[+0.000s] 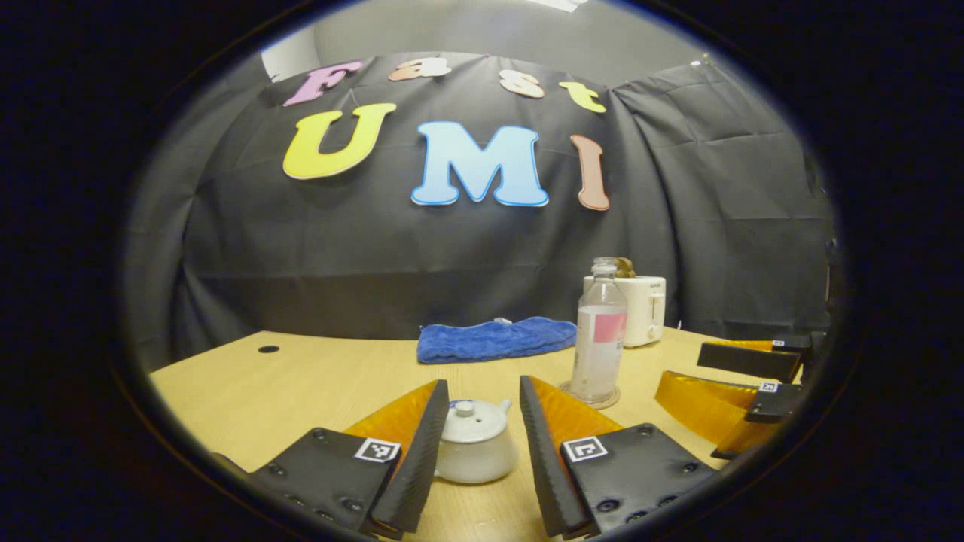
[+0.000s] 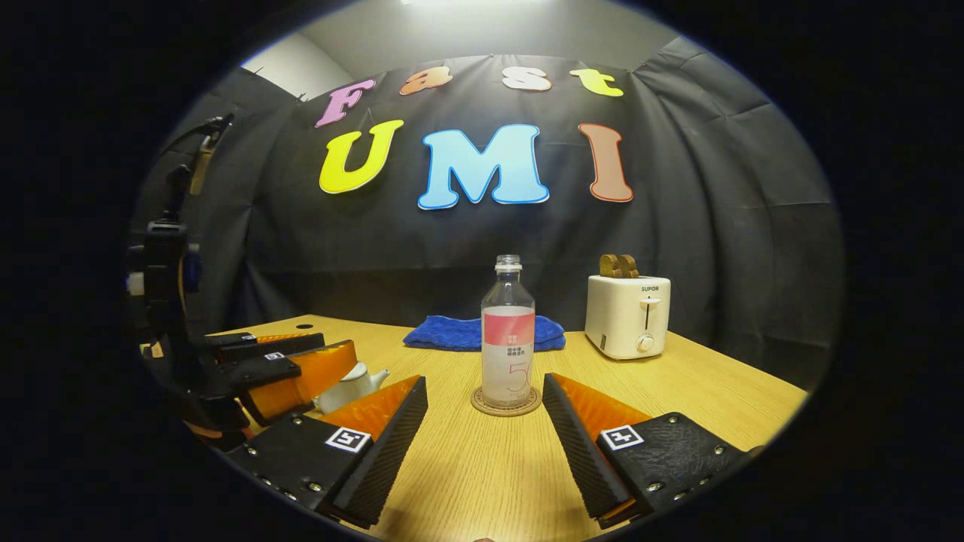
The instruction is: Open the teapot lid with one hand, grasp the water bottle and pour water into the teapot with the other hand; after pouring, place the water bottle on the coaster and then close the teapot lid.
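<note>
A small white teapot (image 1: 476, 444) with its lid (image 1: 466, 411) on sits on the wooden table, between the fingers of my open left gripper (image 1: 482, 421), which do not touch it. A clear water bottle (image 1: 599, 331) with a pink label stands upright on a round coaster (image 1: 591, 399) to the right of the teapot. In the right gripper view the bottle (image 2: 507, 339) on its coaster (image 2: 506, 405) stands straight ahead of my open right gripper (image 2: 486, 414), some way beyond the fingertips. The teapot (image 2: 350, 385) shows at the left there, partly behind the left gripper (image 2: 290, 369).
A folded blue towel (image 1: 495, 339) lies at the back of the table (image 1: 301, 384). A white toaster (image 2: 627, 315) with toast in it stands at the back right. A small dark hole (image 1: 268, 349) marks the table's far left. The right gripper (image 1: 745, 384) shows at the right edge.
</note>
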Motion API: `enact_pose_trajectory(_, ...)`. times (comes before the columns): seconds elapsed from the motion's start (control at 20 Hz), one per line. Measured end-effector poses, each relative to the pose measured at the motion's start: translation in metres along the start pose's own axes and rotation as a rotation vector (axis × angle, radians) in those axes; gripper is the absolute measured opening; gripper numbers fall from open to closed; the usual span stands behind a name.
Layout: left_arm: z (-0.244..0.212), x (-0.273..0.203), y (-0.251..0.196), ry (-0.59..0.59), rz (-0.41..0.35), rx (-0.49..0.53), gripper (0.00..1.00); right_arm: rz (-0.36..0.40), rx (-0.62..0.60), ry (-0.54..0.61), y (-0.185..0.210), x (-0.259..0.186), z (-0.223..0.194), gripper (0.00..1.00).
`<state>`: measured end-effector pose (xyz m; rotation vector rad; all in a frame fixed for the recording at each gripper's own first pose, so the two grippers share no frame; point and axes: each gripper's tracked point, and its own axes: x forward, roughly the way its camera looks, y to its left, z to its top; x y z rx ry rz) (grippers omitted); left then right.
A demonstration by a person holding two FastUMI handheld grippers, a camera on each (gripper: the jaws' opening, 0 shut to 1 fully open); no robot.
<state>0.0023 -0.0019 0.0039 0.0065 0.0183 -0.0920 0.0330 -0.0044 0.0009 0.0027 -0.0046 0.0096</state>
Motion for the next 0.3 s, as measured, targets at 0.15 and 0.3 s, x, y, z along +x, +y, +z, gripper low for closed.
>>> enact_pose_trajectory(0.15, 0.001, -0.014, -0.015, -0.002, -0.013, -0.01, 0.81, 0.0, 0.0, 0.0, 0.001, -0.007, 0.0, 0.95)
enact_pose_trajectory(0.3, 0.001, -0.029, -0.022, -0.004, -0.016, -0.009, 0.81, -0.008, 0.0, -0.001, 0.001, -0.015, 0.0, 0.95)
